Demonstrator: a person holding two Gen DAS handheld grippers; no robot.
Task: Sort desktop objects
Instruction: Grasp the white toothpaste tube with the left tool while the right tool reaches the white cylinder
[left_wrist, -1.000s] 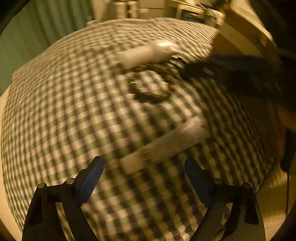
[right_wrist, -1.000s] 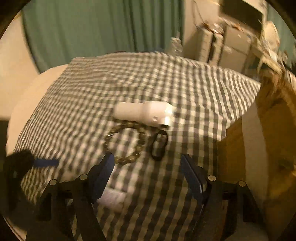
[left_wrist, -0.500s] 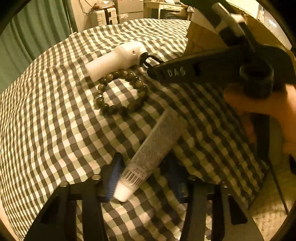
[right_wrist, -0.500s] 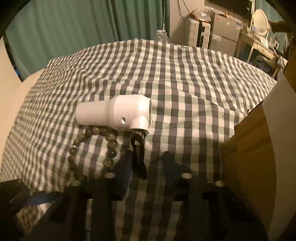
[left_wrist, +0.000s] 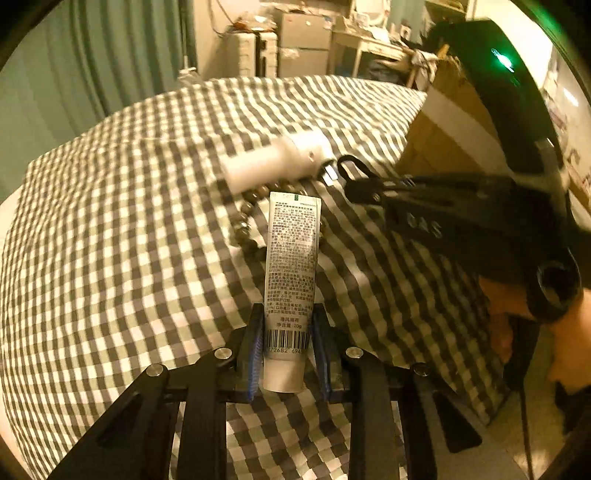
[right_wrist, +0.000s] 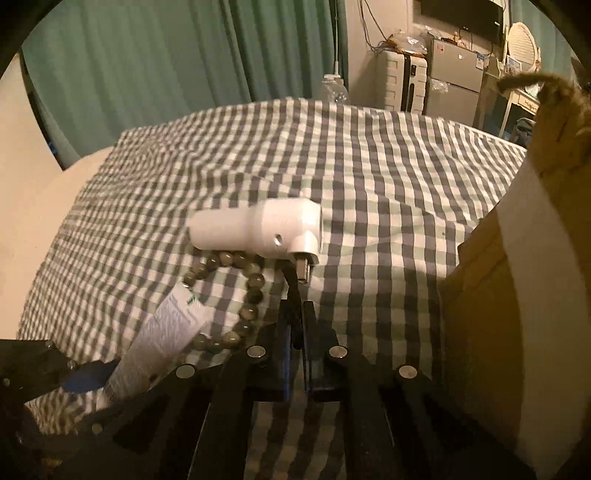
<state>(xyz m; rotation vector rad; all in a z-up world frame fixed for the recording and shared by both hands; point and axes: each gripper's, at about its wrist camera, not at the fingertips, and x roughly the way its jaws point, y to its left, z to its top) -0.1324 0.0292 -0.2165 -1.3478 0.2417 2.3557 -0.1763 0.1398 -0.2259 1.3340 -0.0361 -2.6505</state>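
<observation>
A white tube (left_wrist: 291, 258) with a barcode sticks up between the blue pads of my left gripper (left_wrist: 288, 317), whose jaws are closing and press on its lower end. The tube is lifted off the checked cloth (left_wrist: 110, 240). My right gripper (right_wrist: 295, 314) is shut on the thin black strap (right_wrist: 293, 288) that hangs from a white cylindrical device (right_wrist: 258, 230) lying on the cloth. A bracelet of greenish beads (right_wrist: 251, 295) lies just in front of the device, partly behind the tube (right_wrist: 162, 332). In the left wrist view the right gripper (left_wrist: 354, 188) reaches in from the right, held by a hand (left_wrist: 517, 306).
A brown cardboard box (right_wrist: 498, 295) with a white band stands at the right edge of the cloth. A green curtain (right_wrist: 184, 74) hangs behind. White drawers and cabinets (right_wrist: 406, 85) stand at the back right.
My left gripper closed on the tube and raised it so that it stands upright between the pads. My right gripper closed on the black strap by the white device.
</observation>
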